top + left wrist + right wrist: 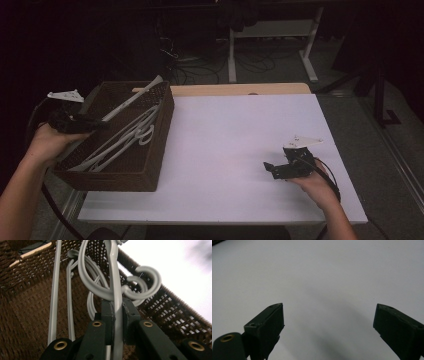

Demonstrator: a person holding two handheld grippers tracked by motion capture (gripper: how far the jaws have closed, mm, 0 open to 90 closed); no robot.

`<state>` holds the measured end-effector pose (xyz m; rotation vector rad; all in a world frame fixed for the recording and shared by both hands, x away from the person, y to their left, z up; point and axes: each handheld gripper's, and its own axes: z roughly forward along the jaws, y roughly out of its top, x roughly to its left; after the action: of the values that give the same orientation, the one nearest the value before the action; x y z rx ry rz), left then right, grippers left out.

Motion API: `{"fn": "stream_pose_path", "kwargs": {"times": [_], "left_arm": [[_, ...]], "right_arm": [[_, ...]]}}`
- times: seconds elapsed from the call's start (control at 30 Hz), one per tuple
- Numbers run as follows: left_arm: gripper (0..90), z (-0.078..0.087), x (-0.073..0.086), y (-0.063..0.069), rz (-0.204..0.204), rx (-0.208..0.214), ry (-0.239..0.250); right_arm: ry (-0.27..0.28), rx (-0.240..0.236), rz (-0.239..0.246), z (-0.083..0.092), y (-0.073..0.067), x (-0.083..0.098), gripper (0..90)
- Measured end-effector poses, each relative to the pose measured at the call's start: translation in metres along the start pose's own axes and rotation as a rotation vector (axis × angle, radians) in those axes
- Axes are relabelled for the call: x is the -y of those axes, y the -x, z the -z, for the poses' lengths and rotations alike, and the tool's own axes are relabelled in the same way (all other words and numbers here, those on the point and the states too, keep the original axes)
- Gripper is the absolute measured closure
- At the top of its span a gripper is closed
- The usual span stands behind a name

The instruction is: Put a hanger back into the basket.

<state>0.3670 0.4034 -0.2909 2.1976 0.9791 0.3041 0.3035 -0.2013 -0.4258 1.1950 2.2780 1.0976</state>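
Observation:
A dark brown wicker basket (152,150) stands at the table's left edge with several white plastic hangers (127,140) lying in it. My left gripper (101,123) reaches in over the basket's left rim and is shut on one white hanger (134,98), whose far end pokes up over the back rim. In the left gripper view the jaws (117,311) pinch that hanger's flat stem (113,272), with the curved hooks of other hangers (148,282) just behind it. My right gripper (270,169) rests open on the white table (225,130) at the right, with nothing between its jaws (329,317).
A wooden strip (240,89) runs along the table's far edge. Beyond it, the floor holds cables and white desk legs (232,55). In the left gripper view the basket's woven wall (25,315) closely surrounds the jaws. Bare white tabletop (324,272) lies under the right gripper.

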Motion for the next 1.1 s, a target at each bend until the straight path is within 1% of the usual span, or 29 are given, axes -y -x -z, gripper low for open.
{"fn": "stream_pose_path", "kwargs": {"times": [0.07, 0.2, 0.3, 0.37, 0.4, 0.43, 0.5, 0.57, 0.63, 0.7, 0.77, 0.8, 0.83, 0.87, 0.9, 0.93, 1.0, 1.1], "left_arm": [[81.7, -0.002, 0.005, -0.002, 0.013, 0.006, 0.002], [81.7, -0.002, 0.012, -0.002, 0.015, 0.006, 0.008], [81.7, -0.002, 0.013, -0.001, 0.014, 0.027, 0.01], [81.8, -0.004, 0.013, 0.002, 0.005, 0.02, -0.024], [81.8, -0.006, 0.014, 0.004, -0.005, 0.011, -0.038], [81.7, -0.008, 0.015, 0.004, -0.006, 0.002, -0.041], [81.7, -0.012, 0.017, 0.002, 0.011, -0.008, -0.042], [81.6, -0.017, 0.018, 0.0, 0.014, -0.003, -0.056], [81.5, -0.024, 0.019, 0.001, 0.007, -0.016, -0.083], [81.1, -0.031, 0.021, 0.0, 0.014, -0.021, -0.106], [80.4, -0.038, 0.022, 0.001, -0.005, -0.028, -0.152], [77.7, -0.04, 0.021, 0.002, -0.012, -0.036, -0.16], [68.5, -0.042, 0.022, 0.003, -0.018, -0.038, -0.158], [57.0, -0.042, 0.022, 0.003, -0.018, -0.042, -0.155], [49.8, -0.042, 0.022, 0.003, -0.011, -0.048, -0.141], [44.9, -0.041, 0.021, 0.002, -0.008, -0.044, -0.125], [38.8, -0.036, 0.02, 0.001, 0.003, -0.027, -0.081], [30.6, -0.026, 0.017, 0.003, 0.011, 0.014, 0.004]], "right_arm": [[-0.001, 0.0, -0.002, 0.0, 0.0, 0.0, 9.2], [-0.001, 0.001, -0.004, 0.0, 0.0, 0.0, 9.2], [-0.001, -0.002, -0.006, -0.001, 0.0, 0.0, 9.2], [-0.002, -0.001, -0.008, -0.001, 0.001, -0.001, 9.2], [-0.001, -0.001, -0.008, -0.001, 0.001, 0.0, 9.2], [0.0, 0.0, -0.008, 0.0, 0.001, 0.0, 9.2], [0.0, 0.0, -0.006, 0.0, 0.001, 0.0, 9.2], [0.0, 0.001, -0.007, 0.0, 0.001, 0.0, 9.2], [0.002, 0.001, -0.007, 0.001, 0.001, 0.0, 9.2], [0.003, 0.001, -0.005, 0.001, 0.001, 0.0, 9.2], [0.004, 0.001, -0.005, 0.001, 0.002, -0.001, 9.2], [0.004, 0.001, -0.005, 0.001, 0.002, -0.001, 9.2], [0.004, 0.001, -0.005, 0.001, 0.002, -0.001, 9.2], [0.005, 0.0, -0.004, 0.002, 0.002, -0.001, 9.2], [0.006, -0.001, -0.004, 0.002, 0.002, -0.001, 9.2], [0.007, 0.0, -0.003, 0.002, 0.002, -0.001, 9.2], [0.01, 0.001, -0.005, 0.003, 0.002, -0.002, 9.2], [0.015, 0.0, -0.001, 0.005, 0.002, -0.004, 9.2]]}}
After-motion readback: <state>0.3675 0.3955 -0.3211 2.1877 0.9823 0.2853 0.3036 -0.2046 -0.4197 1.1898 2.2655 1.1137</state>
